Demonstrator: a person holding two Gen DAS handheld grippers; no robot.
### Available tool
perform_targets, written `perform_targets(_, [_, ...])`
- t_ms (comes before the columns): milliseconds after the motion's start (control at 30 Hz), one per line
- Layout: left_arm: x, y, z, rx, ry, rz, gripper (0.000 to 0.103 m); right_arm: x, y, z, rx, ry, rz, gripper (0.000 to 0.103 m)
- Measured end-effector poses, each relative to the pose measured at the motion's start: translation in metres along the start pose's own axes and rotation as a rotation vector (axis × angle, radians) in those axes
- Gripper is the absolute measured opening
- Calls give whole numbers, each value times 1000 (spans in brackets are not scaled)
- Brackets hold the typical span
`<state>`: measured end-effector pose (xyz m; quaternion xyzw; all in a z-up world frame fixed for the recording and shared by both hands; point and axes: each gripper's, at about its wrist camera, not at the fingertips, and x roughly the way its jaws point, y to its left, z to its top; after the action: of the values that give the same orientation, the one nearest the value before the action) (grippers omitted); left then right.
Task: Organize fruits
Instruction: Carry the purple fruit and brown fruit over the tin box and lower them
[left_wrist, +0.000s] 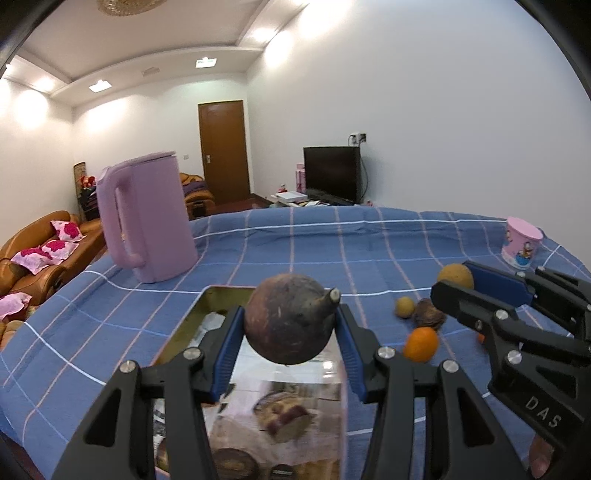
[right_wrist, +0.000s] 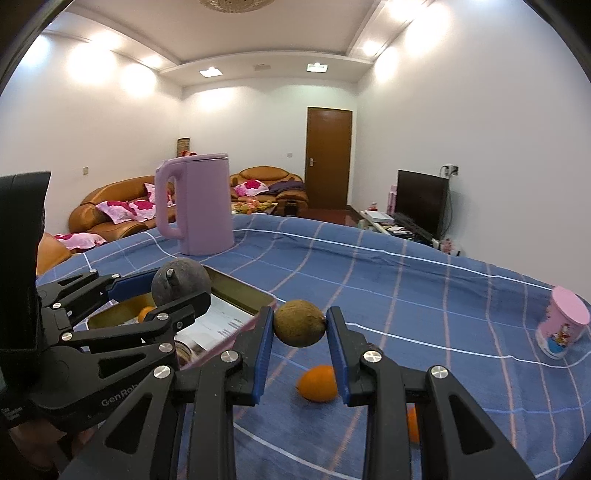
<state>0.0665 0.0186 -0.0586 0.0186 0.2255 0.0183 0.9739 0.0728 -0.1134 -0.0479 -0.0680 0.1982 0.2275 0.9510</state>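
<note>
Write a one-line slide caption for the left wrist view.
Left tongs hold a dark round fruit above an open tin on a blue checked cloth.

Two grippers (left_wrist: 291, 325) (right_wrist: 300, 328) — one kettle (left_wrist: 147, 218), one cup (left_wrist: 521, 240)

The letters "DAS" stand in white on the black arm of the right tongs (left_wrist: 456, 282). The letters "GenRob" stand on the black arm of the left tongs (right_wrist: 162, 299), then get cut off. Small print below is too blurry to read.
</note>
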Motion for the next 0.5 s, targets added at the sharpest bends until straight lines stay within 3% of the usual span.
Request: perform_targets(500, [20, 40, -1, -14, 73, 61, 52, 43, 36, 10, -27, 47, 83, 31])
